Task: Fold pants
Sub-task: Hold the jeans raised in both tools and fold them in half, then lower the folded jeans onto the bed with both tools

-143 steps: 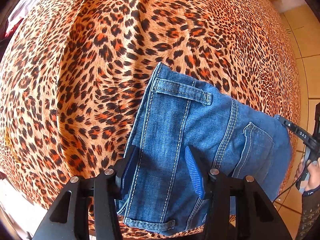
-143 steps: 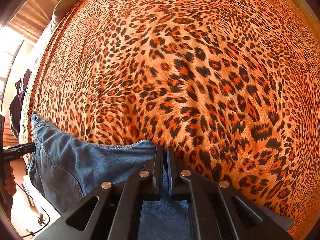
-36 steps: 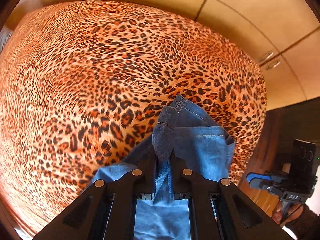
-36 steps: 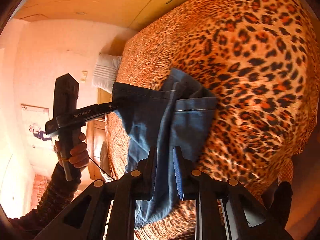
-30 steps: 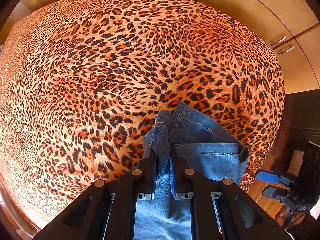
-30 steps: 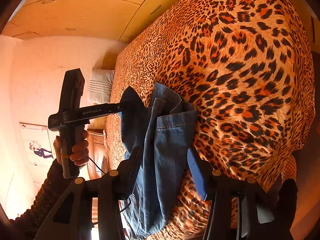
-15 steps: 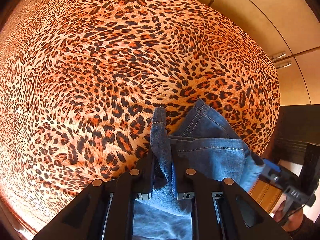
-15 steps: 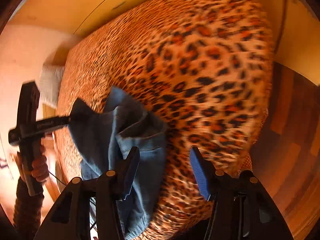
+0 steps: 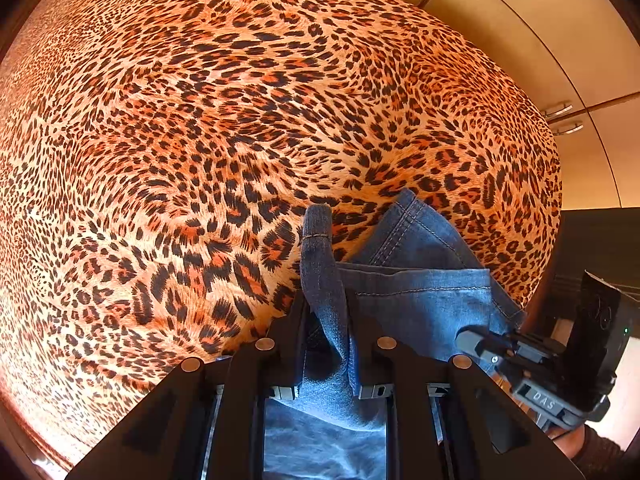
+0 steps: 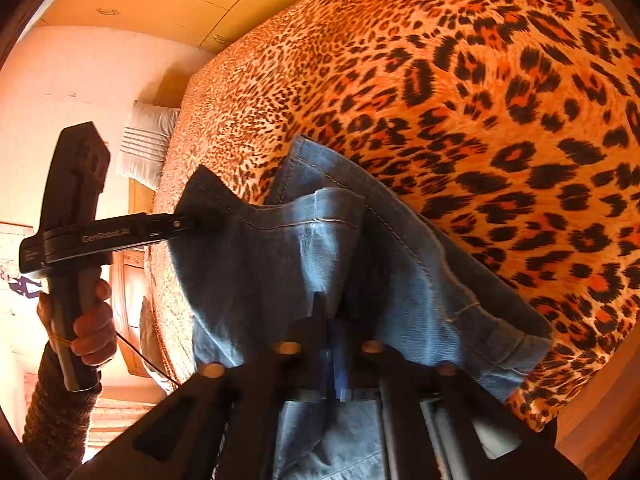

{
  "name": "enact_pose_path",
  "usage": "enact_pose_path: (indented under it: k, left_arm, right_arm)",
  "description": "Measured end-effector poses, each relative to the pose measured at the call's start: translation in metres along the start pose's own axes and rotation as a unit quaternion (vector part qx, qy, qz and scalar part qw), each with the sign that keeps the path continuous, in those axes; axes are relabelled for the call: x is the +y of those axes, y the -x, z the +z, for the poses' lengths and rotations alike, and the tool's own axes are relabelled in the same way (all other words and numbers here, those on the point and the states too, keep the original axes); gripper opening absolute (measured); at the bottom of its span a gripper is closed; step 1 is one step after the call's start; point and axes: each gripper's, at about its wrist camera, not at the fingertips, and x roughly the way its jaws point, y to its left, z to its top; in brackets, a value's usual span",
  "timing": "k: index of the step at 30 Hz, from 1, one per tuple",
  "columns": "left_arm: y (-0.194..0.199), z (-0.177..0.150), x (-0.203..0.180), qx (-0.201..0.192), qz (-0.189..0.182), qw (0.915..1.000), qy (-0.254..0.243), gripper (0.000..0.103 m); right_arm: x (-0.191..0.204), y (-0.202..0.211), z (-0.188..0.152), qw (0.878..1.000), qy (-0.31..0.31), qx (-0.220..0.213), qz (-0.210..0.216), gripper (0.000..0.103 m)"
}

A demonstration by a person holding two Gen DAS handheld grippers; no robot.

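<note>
The pants [image 9: 416, 292] are off the bed [image 9: 200, 140], hanging between the two grippers above the leopard-print cover. They look already folded down to a thick, short bundle of several denim layers — hems, seams and a waistband-like edge stack up in both views — so the main folds seem done, as far as one can judge.

The left gripper [image 9: 326, 320] has its jaws pressed together on a bunched corner of denim; a strip of cloth stands up from between the fingers and more hangs below them. In the right wrist view, that same gripper [image 10: 192, 222] reaches in from the left and pinches the upper corner of the cloth.

The right gripper [image 10: 330, 332] sits buried in the folds. Its fingers appear nearly closed with cloth drawn between them, so it seems to pinch the pants too, though the frame is blurred and the denim drapes over the tips. From the left view, it [image 9: 476, 346] meets the far edge of the bundle.

What seems left: carry the bundle over the bed, lay it flat, perhaps make one last fold, then let go and smooth it.

No box, basket or drawer shows open in either view — only closed cupboard doors [image 9: 560, 60] behind the bed and a pillow [image 10: 146, 140] at its head.
</note>
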Motion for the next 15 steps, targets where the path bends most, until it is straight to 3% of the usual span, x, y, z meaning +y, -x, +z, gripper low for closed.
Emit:
enact_pose_path:
  k: [2,3,5,8,11,12,13,15]
  left_arm:
    - [0.012,-0.007,-0.01,-0.018,-0.017,0.9992,-0.03,0.016]
    - [0.018,-0.011,-0.017,-0.035,-0.017,0.9977,-0.055,0.016]
    - [0.019,-0.011,-0.033,-0.058,0.015,0.9927,-0.105,0.016]
    - [-0.009,0.0,-0.047,-0.024,0.059,0.9902,-0.124,0.016]
    - [-0.028,0.01,-0.046,0.015,0.043,0.9936,-0.103,0.016]
    - [-0.029,0.012,-0.045,0.016,0.036,0.994,-0.102,0.016]
    - [-0.03,0.015,-0.044,0.019,0.032,0.9941,-0.102,0.017]
    - [-0.031,0.02,-0.042,0.024,0.031,0.9942,-0.1,0.023]
  right_arm:
    - [-0.007,0.025,-0.009,0.998,-0.03,-0.024,0.04,0.003]
    - [-0.008,0.042,-0.016,0.998,-0.022,-0.038,0.038,0.003]
    - [-0.02,0.062,-0.031,0.998,-0.027,-0.048,0.026,0.003]
    - [-0.053,0.061,-0.046,0.997,-0.071,-0.025,-0.003,0.008]
    - [-0.064,0.075,-0.051,0.995,-0.09,-0.045,0.008,0.012]
    - [-0.066,0.085,-0.054,0.994,-0.088,-0.058,0.009,0.026]
    - [-0.071,0.093,-0.055,0.994,-0.086,-0.068,0.014,0.051]
    - [-0.079,0.104,-0.054,0.993,-0.084,-0.084,0.007,0.059]
